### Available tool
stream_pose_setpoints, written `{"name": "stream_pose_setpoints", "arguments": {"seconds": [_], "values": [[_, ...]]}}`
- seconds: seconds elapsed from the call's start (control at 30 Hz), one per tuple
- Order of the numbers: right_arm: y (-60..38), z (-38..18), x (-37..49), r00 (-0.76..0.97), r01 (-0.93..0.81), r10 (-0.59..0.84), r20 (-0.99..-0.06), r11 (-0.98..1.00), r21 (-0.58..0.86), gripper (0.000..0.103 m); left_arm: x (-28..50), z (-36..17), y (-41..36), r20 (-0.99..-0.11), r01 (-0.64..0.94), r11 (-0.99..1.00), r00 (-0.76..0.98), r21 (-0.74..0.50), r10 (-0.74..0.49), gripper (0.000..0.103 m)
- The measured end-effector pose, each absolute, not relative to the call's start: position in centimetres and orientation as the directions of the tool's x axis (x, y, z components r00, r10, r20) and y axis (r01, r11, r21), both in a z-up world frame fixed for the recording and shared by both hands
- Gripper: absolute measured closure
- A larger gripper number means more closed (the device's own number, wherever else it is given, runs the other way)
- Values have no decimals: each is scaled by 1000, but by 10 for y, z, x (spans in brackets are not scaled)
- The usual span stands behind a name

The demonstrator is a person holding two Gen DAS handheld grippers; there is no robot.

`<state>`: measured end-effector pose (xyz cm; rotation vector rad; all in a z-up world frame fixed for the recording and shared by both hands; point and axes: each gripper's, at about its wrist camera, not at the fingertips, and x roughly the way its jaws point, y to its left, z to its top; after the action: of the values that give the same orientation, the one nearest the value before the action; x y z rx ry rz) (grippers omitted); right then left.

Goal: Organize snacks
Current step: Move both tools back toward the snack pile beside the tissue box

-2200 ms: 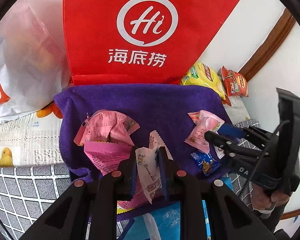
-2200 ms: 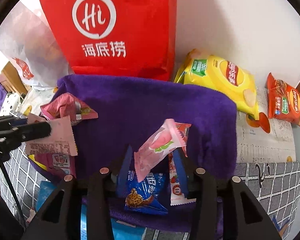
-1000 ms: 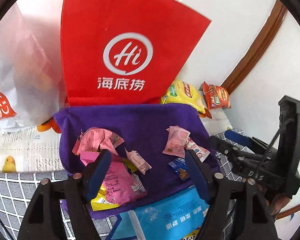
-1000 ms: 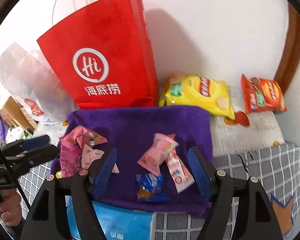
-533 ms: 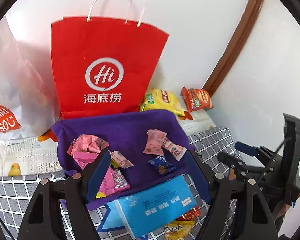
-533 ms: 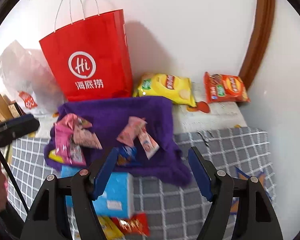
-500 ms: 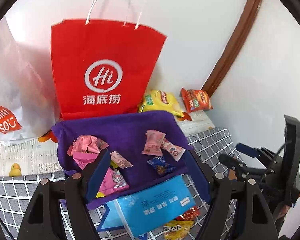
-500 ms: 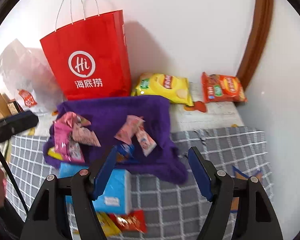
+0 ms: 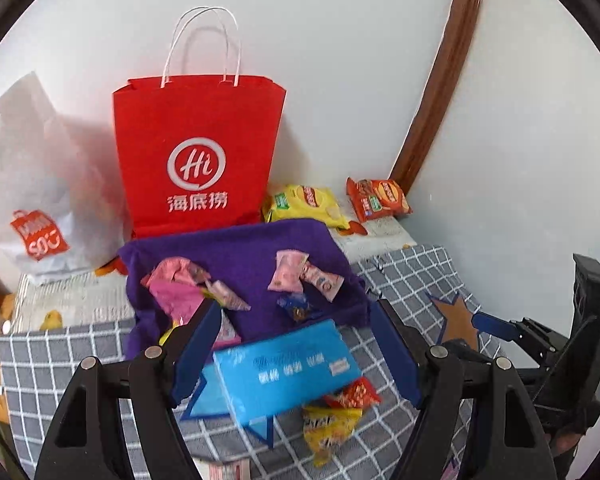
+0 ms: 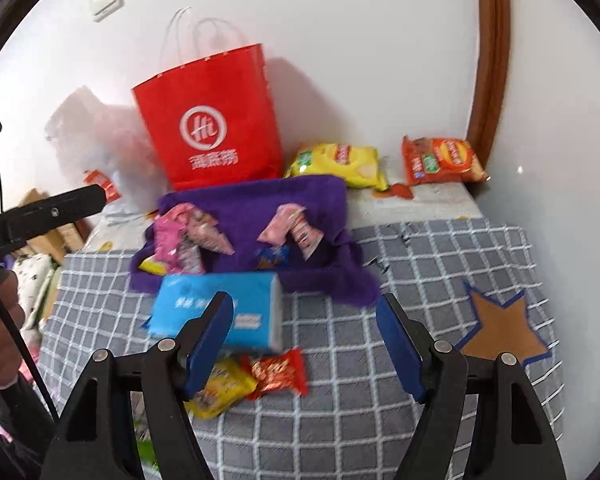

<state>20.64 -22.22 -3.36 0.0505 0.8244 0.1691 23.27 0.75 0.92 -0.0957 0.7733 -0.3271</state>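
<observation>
While both claws hang back from the cloth, nothing is in hand
Left claw [image 9: 294, 354]: released, jaws wide, empty; held high over the blue pack [image 9: 286, 366], likely for an overview
Right claw [image 10: 304, 344]: released, empty; raised above the checked cover [image 10: 420, 248], well apart from the snacks
Towel [image 9: 240, 248]: purple, spread flat before the red bag [image 9: 198, 152]; seems to serve as the sorting ground
Pink pile [image 9: 180, 284]: pink wrappers heaped at the towel's left, touching one another; grouped by kind, I judge
Right group [image 9: 300, 280]: pink sachet, striped sachet and small blue packet [image 9: 296, 306] close together at the towel's right
Strays: red [image 10: 278, 370] and yellow [image 10: 220, 390] packets off the towel, just below the blue pack; probably next to sort
Chips [image 10: 336, 162]: yellow and orange [image 10: 440, 160] bags by the wall, untouched
</observation>
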Motion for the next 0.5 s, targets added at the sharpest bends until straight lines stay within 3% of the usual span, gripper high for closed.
{"name": "stream_pose_setpoints", "arguments": {"seconds": [0.5], "values": [[-211, -56, 158, 709, -202, 239, -664, 970, 133, 31, 156, -32, 53, -708, 101, 978, 677, -181, -201, 28]]}}
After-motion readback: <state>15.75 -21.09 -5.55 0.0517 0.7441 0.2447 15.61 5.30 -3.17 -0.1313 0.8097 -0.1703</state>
